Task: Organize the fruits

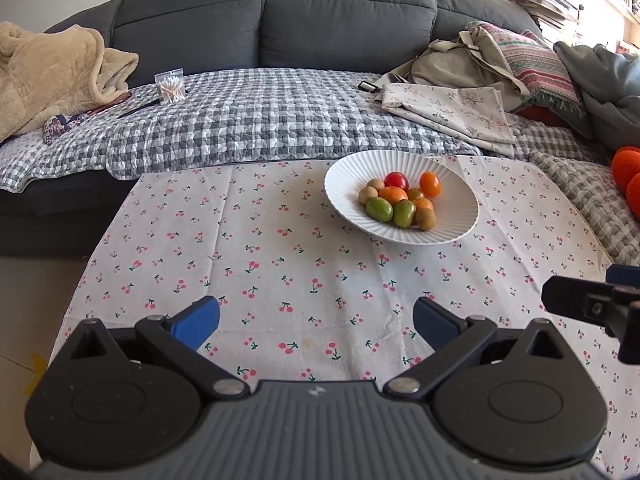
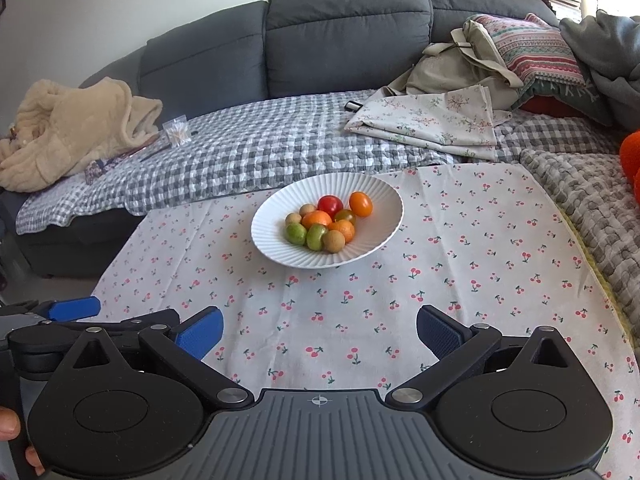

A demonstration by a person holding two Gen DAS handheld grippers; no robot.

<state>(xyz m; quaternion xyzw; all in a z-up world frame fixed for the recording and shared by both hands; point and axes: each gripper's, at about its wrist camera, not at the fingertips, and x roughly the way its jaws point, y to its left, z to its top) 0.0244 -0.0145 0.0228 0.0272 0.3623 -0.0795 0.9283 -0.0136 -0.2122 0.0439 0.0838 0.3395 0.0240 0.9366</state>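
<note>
Both the left gripper (image 1: 316, 320) and right gripper (image 2: 319, 330) hang wide open, empty. Small fruits (image 2: 322, 222) sit heaped in the white bowl (image 2: 376, 196) at 12 o'clock; probably light, smooth, bruisable, so pinch gently across their middles.

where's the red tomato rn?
In the white plate on the cherry-print cloth, at the far side of the pile: red tomato, left of the orange tomato.
</note>
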